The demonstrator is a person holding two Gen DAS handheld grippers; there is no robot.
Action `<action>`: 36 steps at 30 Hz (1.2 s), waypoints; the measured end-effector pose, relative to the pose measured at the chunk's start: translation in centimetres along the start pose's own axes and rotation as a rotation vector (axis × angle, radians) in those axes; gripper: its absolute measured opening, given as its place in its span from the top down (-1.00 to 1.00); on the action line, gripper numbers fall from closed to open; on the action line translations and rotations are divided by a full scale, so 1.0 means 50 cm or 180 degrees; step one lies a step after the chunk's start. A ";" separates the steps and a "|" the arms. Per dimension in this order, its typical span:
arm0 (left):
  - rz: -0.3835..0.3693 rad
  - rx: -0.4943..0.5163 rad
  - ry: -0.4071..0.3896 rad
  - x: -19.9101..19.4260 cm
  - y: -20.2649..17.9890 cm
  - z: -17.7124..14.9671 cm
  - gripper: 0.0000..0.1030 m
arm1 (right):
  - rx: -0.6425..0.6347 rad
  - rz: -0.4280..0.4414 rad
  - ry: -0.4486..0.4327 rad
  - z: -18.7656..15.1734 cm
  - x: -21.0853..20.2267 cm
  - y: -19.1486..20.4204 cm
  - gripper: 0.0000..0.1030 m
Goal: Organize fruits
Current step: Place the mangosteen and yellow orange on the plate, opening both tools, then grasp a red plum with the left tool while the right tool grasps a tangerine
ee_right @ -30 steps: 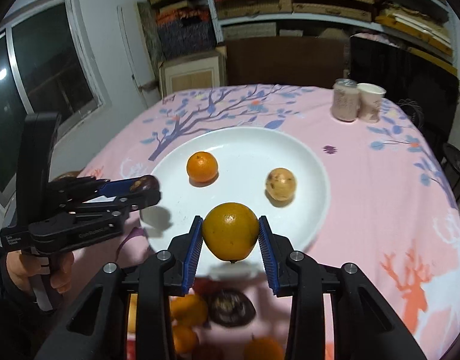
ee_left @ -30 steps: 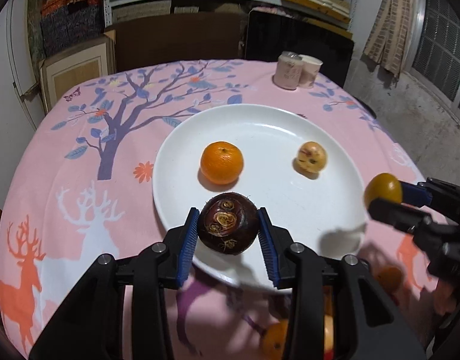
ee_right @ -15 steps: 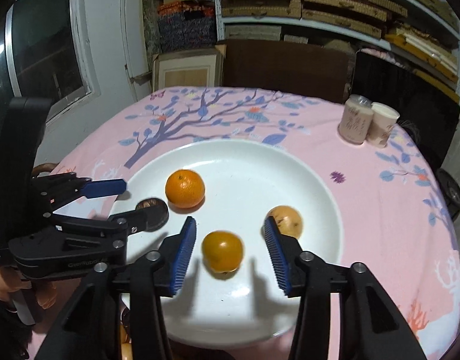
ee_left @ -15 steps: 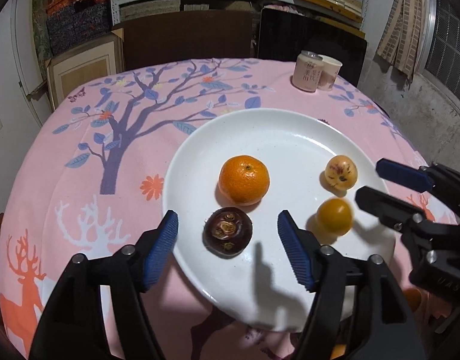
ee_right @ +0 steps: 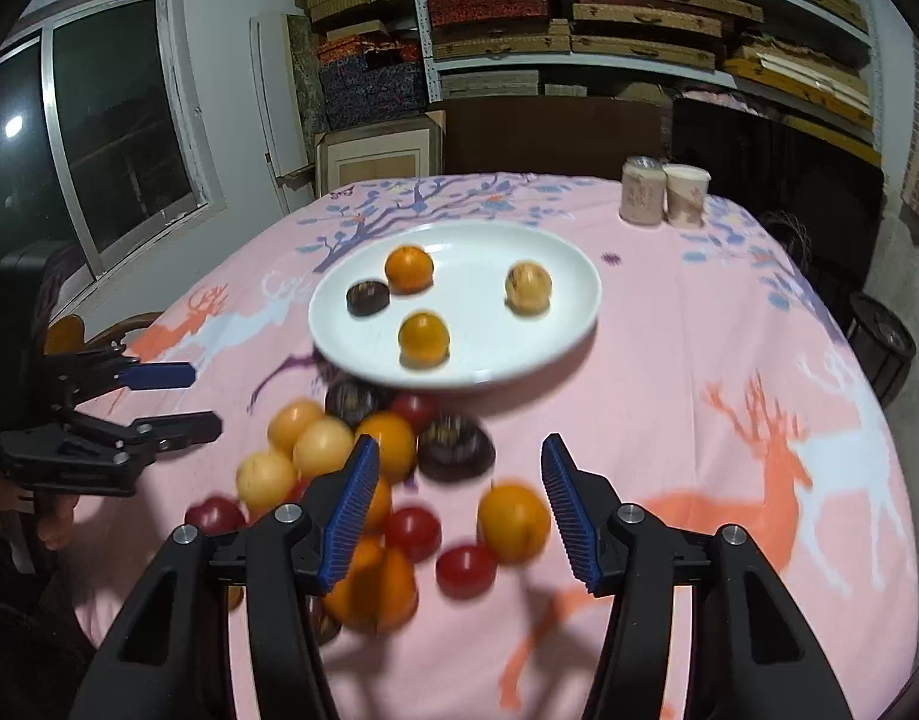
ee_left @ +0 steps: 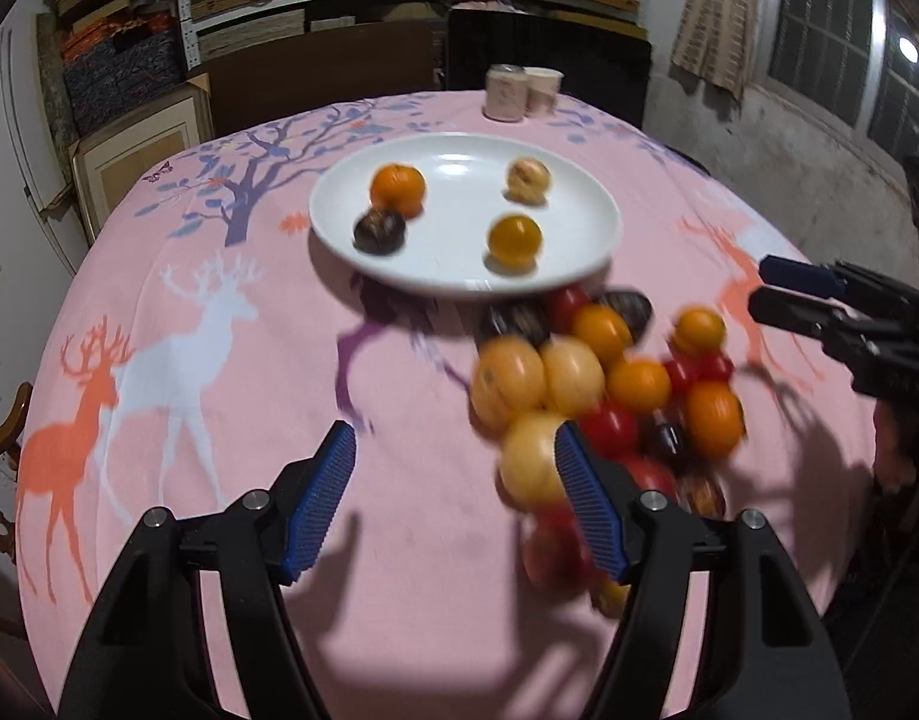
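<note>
Pink tablecloth (ee_left: pixel 231 360): plate (ee_left: pixel 579 204), four fruits; blurred pile (ee_left: pixel 609 396) roughly fifteen.

cups (ee_right: pixel 664 199) far table edge; cloth (ee_right: pixel 729 324) pink; shelves (ee_right: pixel 579 12) behind

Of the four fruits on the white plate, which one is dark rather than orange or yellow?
The dark brown-purple fruit at the plate's left edge, just in front of the orange. The other three fruits are orange, golden-orange and pale yellow.
</note>
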State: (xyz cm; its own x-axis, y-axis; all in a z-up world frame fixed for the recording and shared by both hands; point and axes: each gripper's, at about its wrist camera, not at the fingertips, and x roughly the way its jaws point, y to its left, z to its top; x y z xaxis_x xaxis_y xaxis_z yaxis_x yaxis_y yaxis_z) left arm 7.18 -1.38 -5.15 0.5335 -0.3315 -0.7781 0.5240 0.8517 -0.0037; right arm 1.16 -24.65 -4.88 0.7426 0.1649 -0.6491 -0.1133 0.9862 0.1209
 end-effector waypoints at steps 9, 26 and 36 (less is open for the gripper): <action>-0.0259 -0.0049 0.0124 -0.006 -0.050 -0.072 0.09 | -0.0059 -0.0023 0.0073 -0.061 -0.025 0.031 -0.10; -0.0558 -0.0356 0.0237 0.042 -0.032 -0.075 0.21 | -0.0055 -0.0020 0.0065 -0.075 -0.043 0.029 -0.10; -0.0395 -0.0598 -0.0093 -0.020 0.013 -0.086 0.22 | -0.0136 0.0066 0.0210 -0.085 -0.008 0.045 -0.10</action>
State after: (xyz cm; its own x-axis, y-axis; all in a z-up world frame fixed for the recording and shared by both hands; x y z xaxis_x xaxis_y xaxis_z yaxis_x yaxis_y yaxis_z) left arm 4.12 1.23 -7.10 0.4930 -0.4478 -0.7460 0.4553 0.8634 -0.2174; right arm -2.22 -22.44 -7.54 0.6947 0.1848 -0.6951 -0.1573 0.9821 0.1038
